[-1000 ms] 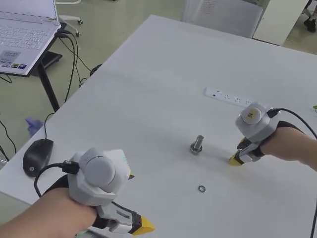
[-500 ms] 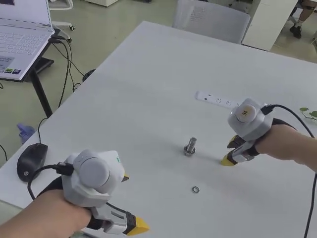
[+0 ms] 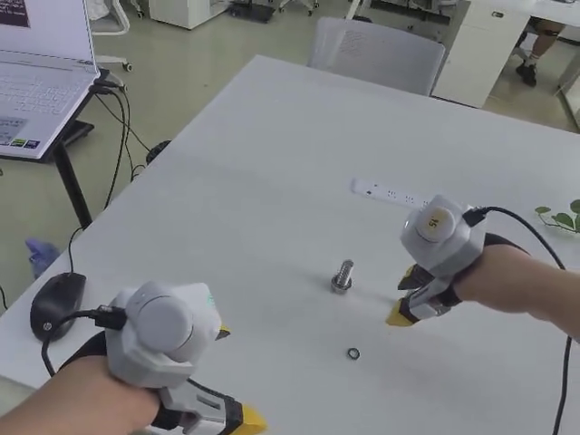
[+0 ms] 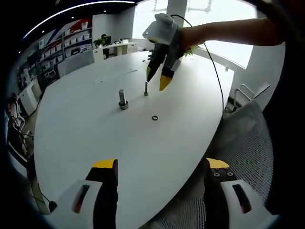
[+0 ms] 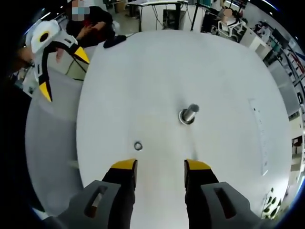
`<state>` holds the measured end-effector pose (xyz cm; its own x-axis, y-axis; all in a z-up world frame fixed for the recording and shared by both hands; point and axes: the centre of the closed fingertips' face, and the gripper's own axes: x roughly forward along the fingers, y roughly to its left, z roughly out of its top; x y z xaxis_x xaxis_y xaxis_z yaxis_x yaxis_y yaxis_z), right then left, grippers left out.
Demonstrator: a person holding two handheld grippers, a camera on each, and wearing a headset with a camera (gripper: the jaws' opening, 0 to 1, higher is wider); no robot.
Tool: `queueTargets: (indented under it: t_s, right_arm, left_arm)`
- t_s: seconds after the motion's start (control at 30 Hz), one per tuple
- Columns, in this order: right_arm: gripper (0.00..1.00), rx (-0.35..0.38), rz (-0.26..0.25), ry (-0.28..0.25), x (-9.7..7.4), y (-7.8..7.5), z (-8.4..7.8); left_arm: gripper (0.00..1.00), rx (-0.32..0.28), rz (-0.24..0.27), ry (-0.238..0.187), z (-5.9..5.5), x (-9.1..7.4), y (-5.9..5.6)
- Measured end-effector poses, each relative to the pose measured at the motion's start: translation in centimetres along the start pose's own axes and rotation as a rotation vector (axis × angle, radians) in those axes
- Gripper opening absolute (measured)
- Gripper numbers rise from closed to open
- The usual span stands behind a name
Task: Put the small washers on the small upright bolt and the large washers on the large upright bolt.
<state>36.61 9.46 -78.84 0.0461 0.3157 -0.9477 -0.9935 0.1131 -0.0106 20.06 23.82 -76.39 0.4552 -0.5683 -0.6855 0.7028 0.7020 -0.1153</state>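
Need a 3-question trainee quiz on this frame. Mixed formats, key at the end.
1. True or false: the loose washer lies flat on the table, apart from the large bolt.
2. The right tongs are: A open and empty; B shut on the loose washer; C shut on the large bolt.
3. How many upright bolts stand on the table in the left gripper view?
Key: 1 true; 2 A; 3 two, the large bolt and the small bolt.

The left gripper (image 4: 161, 164) and right gripper (image 5: 161, 164) have grey-white housings, yellow-tipped black jaws and black cables (image 3: 521, 224).
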Motion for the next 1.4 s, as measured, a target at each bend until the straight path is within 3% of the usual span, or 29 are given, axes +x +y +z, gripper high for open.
queueTargets:
  t_s: [0.27, 0.53, 0.8, 1.0, 1.1, 1.4]
  right_arm:
    - [0.42, -0.012, 0.021, -0.007, 0.4, 2.4, -0.6]
    - [0.42, -0.030, 0.054, -0.058, 0.6, 4.8, -0.1]
    - [0.42, -0.048, 0.037, -0.078, 2.0, 5.0, 0.0]
    - [0.40, -0.075, 0.032, -0.049, 3.5, 4.9, -0.3]
    - [0.40, -0.078, 0.033, -0.053, 4.2, 4.9, 0.0]
    - [0.38, -0.086, 0.034, -0.038, 6.5, 4.5, -0.2]
  left_arm:
    - [0.78, -0.015, 0.019, -0.031, 0.5, -0.4, 0.0]
    - [0.86, -0.014, 0.028, -0.065, 0.8, -0.1, -0.1]
    - [0.96, -0.016, 0.030, -0.101, 1.4, 0.3, -0.1]
    - [0.97, -0.033, 0.027, -0.101, 1.3, 0.6, 0.0]
    - [0.99, -0.039, 0.026, -0.132, 1.7, 0.6, 0.1]
    - [0.97, -0.046, 0.038, -0.125, 1.4, 0.5, 0.3]
